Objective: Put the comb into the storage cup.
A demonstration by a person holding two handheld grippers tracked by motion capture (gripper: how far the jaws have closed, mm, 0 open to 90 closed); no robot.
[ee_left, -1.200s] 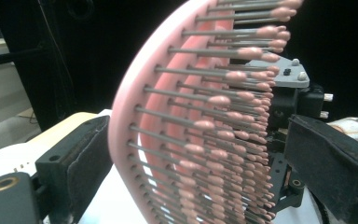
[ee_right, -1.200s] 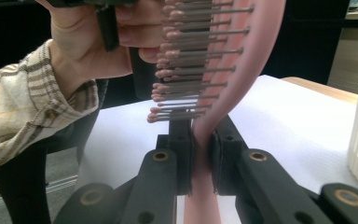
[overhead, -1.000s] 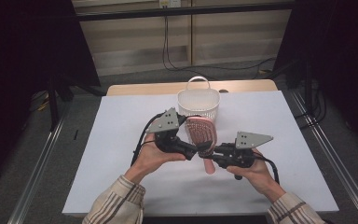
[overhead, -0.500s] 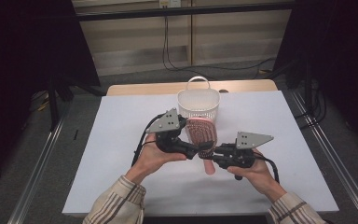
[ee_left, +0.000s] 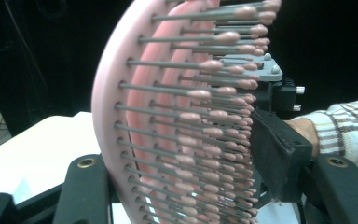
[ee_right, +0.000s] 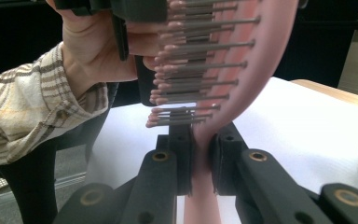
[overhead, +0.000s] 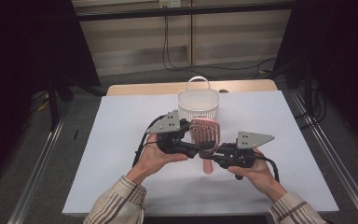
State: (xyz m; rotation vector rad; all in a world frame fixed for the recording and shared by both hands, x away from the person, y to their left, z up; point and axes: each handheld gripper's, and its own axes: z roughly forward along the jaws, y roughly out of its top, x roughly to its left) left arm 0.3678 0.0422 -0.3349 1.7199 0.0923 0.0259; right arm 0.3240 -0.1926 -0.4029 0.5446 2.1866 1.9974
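Both grippers' fingers [ee_right: 193, 154] around hairbrush [overhead: 204, 133]

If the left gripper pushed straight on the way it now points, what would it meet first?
Most likely the right gripper. The left gripper, whose jaws have just been closing around the pink hairbrush head, points across at it, and its own view shows that gripper's body just beyond the bristles. Depth is hard to judge.

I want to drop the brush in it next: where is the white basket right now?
In the high view the white basket stands at the table's far middle, just behind the pink hairbrush held between both grippers.
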